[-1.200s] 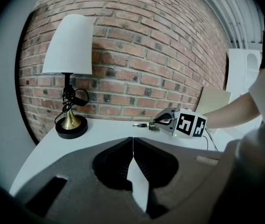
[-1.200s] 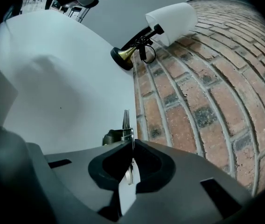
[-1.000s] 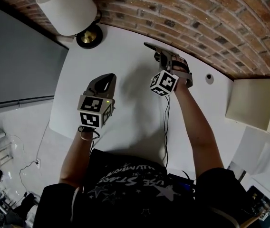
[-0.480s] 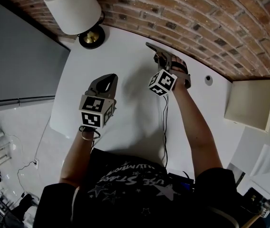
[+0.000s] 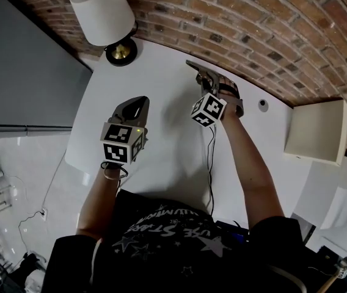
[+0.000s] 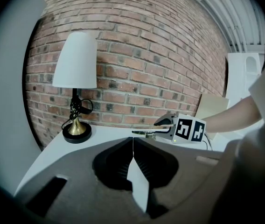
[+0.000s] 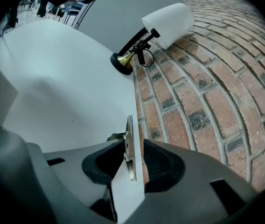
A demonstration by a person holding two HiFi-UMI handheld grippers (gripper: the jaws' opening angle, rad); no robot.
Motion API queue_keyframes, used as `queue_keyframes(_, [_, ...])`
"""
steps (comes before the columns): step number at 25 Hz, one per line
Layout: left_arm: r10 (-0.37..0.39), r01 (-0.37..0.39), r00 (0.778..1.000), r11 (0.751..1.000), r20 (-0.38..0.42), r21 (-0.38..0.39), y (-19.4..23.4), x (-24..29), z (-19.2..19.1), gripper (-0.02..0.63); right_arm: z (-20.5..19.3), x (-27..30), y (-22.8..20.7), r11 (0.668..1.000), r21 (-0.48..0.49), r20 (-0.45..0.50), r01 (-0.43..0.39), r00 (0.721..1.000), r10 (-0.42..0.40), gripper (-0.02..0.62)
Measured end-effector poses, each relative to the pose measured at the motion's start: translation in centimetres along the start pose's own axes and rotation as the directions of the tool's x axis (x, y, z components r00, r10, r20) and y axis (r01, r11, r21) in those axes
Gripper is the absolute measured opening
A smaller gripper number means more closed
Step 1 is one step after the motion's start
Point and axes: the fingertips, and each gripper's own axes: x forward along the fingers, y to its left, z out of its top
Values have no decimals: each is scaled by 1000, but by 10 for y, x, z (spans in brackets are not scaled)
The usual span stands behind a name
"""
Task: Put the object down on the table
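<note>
Two grippers show, but only the right gripper (image 5: 208,81) has work. A thin flat metal piece (image 7: 129,146) stands edge-on between its jaws and pokes out past the tips toward the brick wall (image 7: 198,97). Those jaws have just been opening and stand wide, with a gap beside the piece, so this looks like the release onto the white table (image 5: 161,66). Whether the piece rests fully on the top I cannot tell. Off to the side, the left gripper (image 5: 132,105) hovers with its jaws closed on nothing. Next, the right gripper should draw straight back without dragging the piece.
</note>
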Motion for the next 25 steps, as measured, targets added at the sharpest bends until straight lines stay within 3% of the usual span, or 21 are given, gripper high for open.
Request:
queue_keyframes(4, [6,-7,999,1000,38,19,-8,-16,12,20,3,-23,-6,1000,25,19,18,1000,-19,133])
queue_keyframes(13, [42,-49,990,998,132,45,-41,-70,33,20,13,-98,-29,982,179,112,57,991,-78,100])
queue_keyframes(19, [113,-123,975,992,192,40,-72,-118,21,20,27,-155,-36,959,272,253,84,955,-156,5])
queue_keyframes(25, [198,-196,962,980,191,-25,-83,-164,-11,20,49,-197,-13,949,316,378,4,917,-130,3])
